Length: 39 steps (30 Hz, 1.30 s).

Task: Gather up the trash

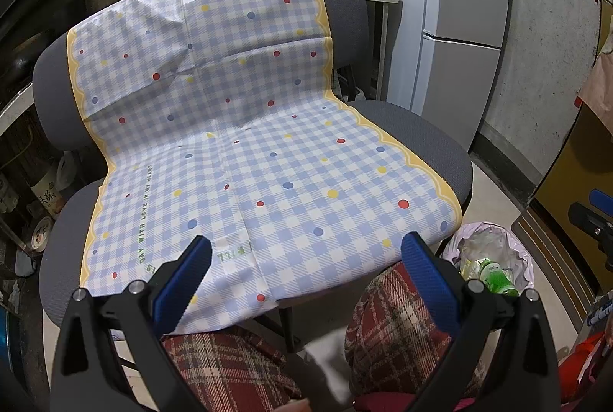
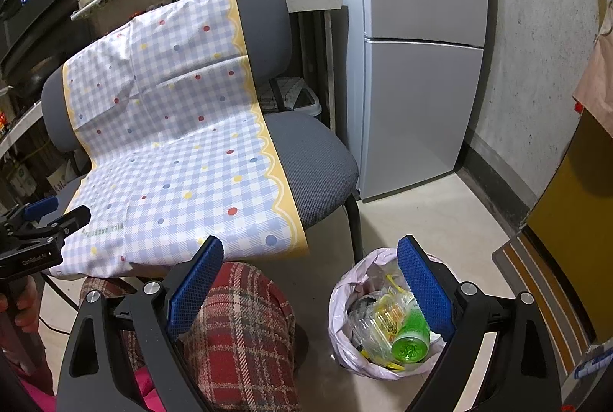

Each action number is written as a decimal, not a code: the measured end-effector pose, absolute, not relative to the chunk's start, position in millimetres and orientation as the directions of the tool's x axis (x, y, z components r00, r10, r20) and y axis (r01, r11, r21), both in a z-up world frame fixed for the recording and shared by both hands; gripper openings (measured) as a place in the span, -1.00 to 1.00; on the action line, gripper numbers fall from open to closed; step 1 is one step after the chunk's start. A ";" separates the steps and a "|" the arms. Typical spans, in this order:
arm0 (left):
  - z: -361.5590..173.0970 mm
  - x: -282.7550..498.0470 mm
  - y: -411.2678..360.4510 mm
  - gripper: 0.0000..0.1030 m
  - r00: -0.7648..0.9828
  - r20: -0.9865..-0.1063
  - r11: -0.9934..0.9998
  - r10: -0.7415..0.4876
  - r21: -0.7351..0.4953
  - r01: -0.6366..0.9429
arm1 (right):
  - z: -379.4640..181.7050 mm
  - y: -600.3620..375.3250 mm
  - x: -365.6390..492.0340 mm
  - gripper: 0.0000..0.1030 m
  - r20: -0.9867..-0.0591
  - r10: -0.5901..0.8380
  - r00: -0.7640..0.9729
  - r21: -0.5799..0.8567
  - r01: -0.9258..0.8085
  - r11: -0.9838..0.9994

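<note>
1. Both grippers are hanging empty: the left gripper is holding its fingers wide apart over the near edge of the cloth, and the right gripper is spreading just as wide, with nothing between the blue pads of either.
2. The trash is sitting in the bin, a pink-lined bag on the floor just right of the chair. A green bottle is lying on top, with clear plastic and yellow wrappers packed around it.
3. The cloth is showing nothing on it, seat or backrest, so the job is looking close to done, going by what is in view.
4. What is left, if anything, is probably off the chair; no loose litter is showing on the floor around the bin.
5. The right finger is cutting across the bin's far side, so part of its contents is staying hidden.
6. The person's plaid knees are blocking the floor under the chair, and the dark clutter at far left is too murky to sort out.
</note>
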<state>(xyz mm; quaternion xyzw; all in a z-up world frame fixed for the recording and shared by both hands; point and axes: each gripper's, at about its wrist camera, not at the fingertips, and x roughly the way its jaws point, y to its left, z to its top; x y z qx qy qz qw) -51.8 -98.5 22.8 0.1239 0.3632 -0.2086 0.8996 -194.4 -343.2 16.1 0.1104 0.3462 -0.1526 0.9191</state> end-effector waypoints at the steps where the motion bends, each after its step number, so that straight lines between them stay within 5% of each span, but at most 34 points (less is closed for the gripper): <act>1: 22.3 -52.1 -97.8 0.87 0.649 -0.705 0.882 -0.285 0.072 0.466 | 15.6 -342.9 -194.4 0.78 -0.670 -0.204 0.713 0.097 0.357 0.929; 32: 19.9 -53.1 -95.8 0.87 0.662 -0.697 0.885 -0.276 0.086 0.458 | 9.0 -344.8 -193.6 0.78 -0.678 -0.201 0.707 0.099 0.358 0.928; 39: -2.8 -20.9 -74.2 0.87 0.612 -0.762 0.918 -0.211 0.060 0.392 | -11.6 -339.6 -158.2 0.78 -0.709 -0.131 0.693 0.127 0.309 0.943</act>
